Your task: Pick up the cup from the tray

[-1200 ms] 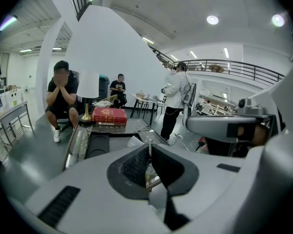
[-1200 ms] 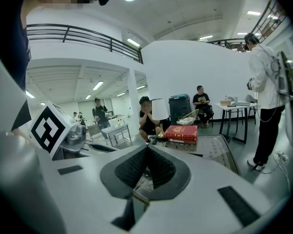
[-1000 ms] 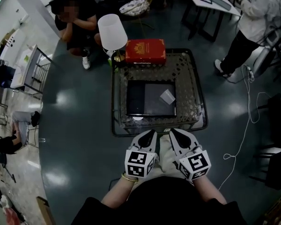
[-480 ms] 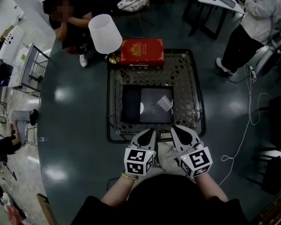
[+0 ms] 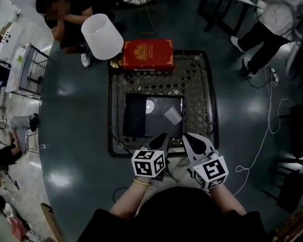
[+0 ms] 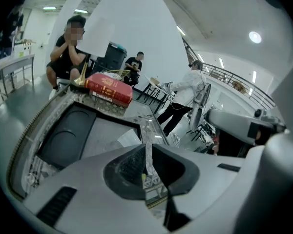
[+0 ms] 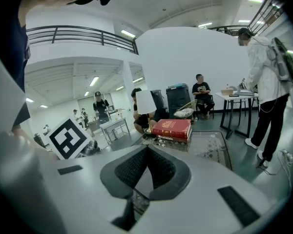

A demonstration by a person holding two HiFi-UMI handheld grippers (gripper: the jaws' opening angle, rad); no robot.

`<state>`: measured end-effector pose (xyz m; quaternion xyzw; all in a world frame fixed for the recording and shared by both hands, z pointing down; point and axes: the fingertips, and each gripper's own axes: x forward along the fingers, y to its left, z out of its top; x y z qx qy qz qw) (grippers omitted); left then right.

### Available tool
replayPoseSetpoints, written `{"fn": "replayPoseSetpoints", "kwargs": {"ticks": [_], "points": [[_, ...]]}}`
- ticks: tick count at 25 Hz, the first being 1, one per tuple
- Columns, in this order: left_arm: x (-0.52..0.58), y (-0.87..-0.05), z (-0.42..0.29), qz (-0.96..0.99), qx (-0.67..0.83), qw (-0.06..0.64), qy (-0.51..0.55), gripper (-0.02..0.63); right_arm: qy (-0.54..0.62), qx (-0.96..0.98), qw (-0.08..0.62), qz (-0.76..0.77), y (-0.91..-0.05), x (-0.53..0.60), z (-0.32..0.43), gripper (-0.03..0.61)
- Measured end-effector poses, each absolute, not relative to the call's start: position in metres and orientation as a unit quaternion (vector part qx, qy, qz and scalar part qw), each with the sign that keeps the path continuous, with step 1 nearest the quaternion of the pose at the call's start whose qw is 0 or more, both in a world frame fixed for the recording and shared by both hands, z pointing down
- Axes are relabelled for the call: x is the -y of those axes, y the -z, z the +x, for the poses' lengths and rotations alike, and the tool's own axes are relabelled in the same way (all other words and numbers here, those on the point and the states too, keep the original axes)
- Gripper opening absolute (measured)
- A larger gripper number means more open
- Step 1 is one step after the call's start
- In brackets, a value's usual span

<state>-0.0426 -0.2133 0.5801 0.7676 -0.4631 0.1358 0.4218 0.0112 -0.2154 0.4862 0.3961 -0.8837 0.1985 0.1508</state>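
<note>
The tabletop [image 5: 202,84] fills the middle of the frame, with the tray [image 5: 141,125] lying at its centre and a slip of paper [image 5: 172,116] on the tray's right half. Along the tabletop's upper edge lies a book [image 5: 147,54], and a lamp [image 5: 102,36] stands just left of it at the upper-left corner. At the lower edge, below the tray, the left hand-held gripper [image 5: 163,135] and right hand-held gripper [image 5: 188,137] sit side by side, while a cable [image 5: 265,135] trails over the floor [image 5: 76,135] to the right.
</note>
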Motion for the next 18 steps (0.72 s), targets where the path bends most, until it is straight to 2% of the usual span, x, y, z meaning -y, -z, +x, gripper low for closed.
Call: {"fn": "replayPoseSetpoints", "kwargs": {"ticks": [2, 6, 18], "points": [[0.223, -0.590, -0.036, 0.758, 0.457, 0.449, -0.126, 0.037, -0.203, 0.883, 0.152, 0.395, -0.489, 0.221, 0.016, 0.012], [0.239, -0.612, -0.024, 0.740, 0.447, 0.487, -0.123, 0.130, -0.214, 0.880, 0.156, 0.395, -0.497, 0.231, 0.027, 0.012], [0.272, -0.674, -0.015, 0.627, 0.461, 0.626, -0.045, 0.252, -0.238, 0.872, 0.159, 0.397, -0.512, 0.255, 0.053, 0.012]]}}
